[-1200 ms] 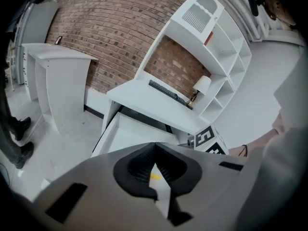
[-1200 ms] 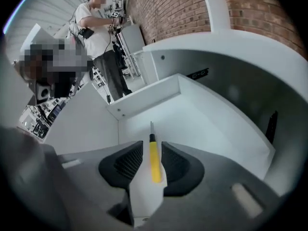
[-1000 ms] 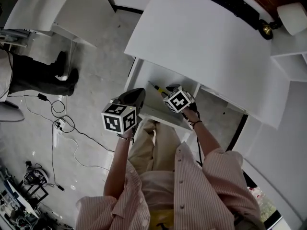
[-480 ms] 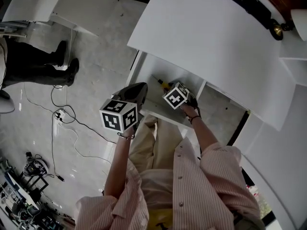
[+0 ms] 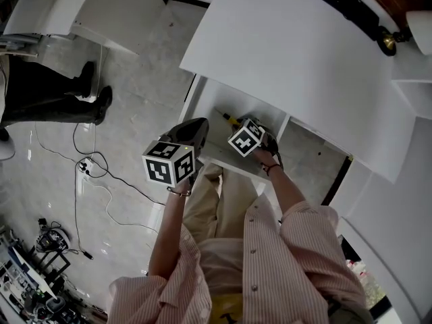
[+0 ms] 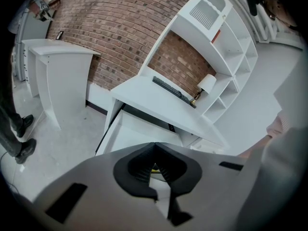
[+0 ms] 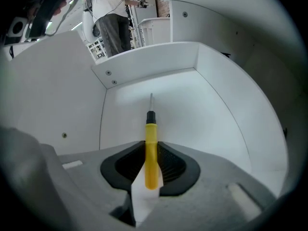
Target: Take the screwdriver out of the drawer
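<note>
The jaws of our right gripper (image 7: 151,149) have just been closing and now pinch the yellow handle of the screwdriver (image 7: 151,137), flat on the open drawer's (image 7: 202,109) floor, so lifting looks next; our left gripper (image 6: 154,150) hangs outside, jaws together, empty.

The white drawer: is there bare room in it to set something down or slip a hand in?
Yes. The floor of the white drawer is bare either side of the yellow-handled screwdriver, out to the side walls, and beyond its tip to the far wall. It is crowded only mid-front, where the right gripper has just been closing its jaws on the handle.
</note>
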